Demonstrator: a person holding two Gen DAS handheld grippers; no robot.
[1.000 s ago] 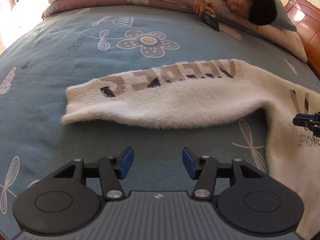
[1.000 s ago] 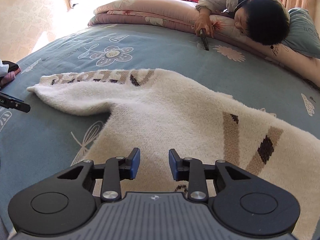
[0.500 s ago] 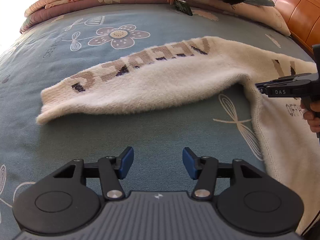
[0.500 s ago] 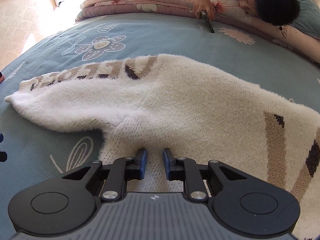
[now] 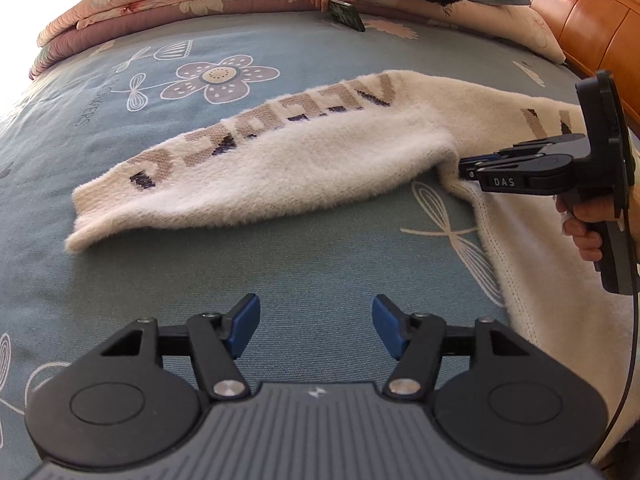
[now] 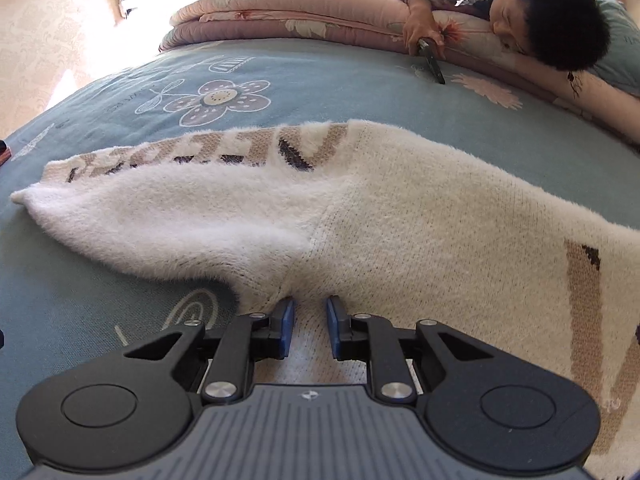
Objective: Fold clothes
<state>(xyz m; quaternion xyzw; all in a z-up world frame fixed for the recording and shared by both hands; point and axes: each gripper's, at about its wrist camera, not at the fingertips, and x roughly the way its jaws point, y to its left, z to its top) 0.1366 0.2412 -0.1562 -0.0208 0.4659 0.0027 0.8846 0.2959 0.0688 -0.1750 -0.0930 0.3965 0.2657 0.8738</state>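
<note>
Right gripper (image 6: 308,326) has dropped onto the sweater (image 6: 420,220) armpit, pinching a fold between narrow jaws. Left gripper (image 5: 316,330) opening, empty, over bedsheet (image 5: 280,264); sleeve (image 5: 260,168) ahead of it.

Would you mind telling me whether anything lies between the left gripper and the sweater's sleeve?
Nothing visible does. Only bare bedspread lies between the left gripper, whose fingers are opening with nothing between them, and the sleeve. The right gripper sits off to the side at the armpit, out of that path.
</note>
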